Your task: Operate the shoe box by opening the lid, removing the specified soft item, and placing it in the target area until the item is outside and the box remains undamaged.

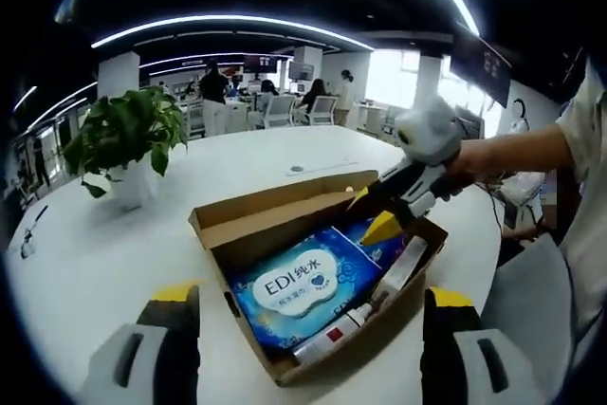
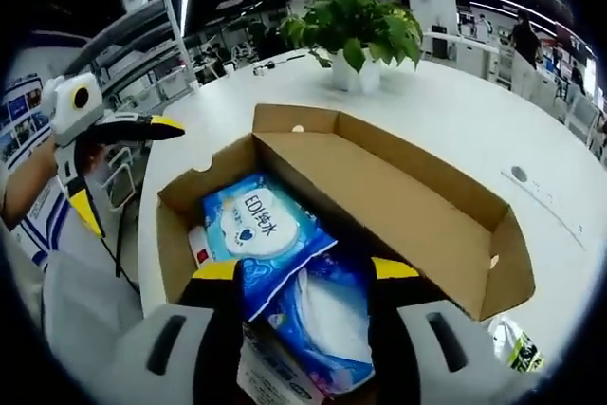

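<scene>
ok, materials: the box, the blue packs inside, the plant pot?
Box: brown corrugated cardboard, matte, with folded flaps and raw cut edges. Blue packs: thin glossy plastic film, wrinkled and catching light, so probably soft wipe packs. Plant pot: smooth white, ceramic or plastic; can't tell which.

Open shoe box, blue wipes pack inside

Open-plan office: desks, chairs, ceiling light strips.
</scene>
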{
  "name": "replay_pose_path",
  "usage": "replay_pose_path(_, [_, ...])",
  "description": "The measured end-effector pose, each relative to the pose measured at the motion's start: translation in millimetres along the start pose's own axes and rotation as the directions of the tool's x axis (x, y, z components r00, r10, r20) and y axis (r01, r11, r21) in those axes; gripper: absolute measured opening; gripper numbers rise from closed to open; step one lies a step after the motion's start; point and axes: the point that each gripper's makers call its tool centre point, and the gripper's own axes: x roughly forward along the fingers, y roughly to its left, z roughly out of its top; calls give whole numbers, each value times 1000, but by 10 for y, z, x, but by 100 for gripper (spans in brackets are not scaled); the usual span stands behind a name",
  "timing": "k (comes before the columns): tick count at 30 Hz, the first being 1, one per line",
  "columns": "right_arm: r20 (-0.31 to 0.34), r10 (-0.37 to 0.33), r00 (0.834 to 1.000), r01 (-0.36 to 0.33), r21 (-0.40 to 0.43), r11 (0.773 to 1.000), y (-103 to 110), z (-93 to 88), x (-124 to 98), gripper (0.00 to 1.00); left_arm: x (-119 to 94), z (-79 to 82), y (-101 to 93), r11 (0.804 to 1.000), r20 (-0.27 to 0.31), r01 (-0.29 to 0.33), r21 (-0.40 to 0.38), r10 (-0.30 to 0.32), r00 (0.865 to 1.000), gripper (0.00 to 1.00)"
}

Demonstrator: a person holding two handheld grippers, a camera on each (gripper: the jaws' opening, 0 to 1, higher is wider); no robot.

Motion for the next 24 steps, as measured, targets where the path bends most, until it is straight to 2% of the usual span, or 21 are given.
replay_pose_path(5, [-16, 17, 1000, -17, 39, 999, 10, -11, 119, 42, -69, -28, 7, 1000, 12, -12, -4, 13, 1000, 100])
replay_pose_path(15, [-42, 16, 999, -15, 25, 1000, -14, -40, 334, 26, -141, -100, -30, 1000, 16, -14, 7, 14, 1000, 97])
replay_pose_path(19, [-46, 24, 999, -19, 100, 995, -20, -56, 404, 21, -158, -124, -33, 1000, 15, -18, 3, 18, 1000, 96])
replay_pose_path(20, [-39, 22, 999, -16, 143, 990, -20, -49, 412, 21, -162, -129, -34, 1000, 17, -19, 0, 19, 1000, 96])
replay_pose_path(24, [-38, 18, 999, -13, 141, 990, -34, -45, 407, 19, -163, -170, -44, 1000, 11, -19, -8, 19, 1000, 96])
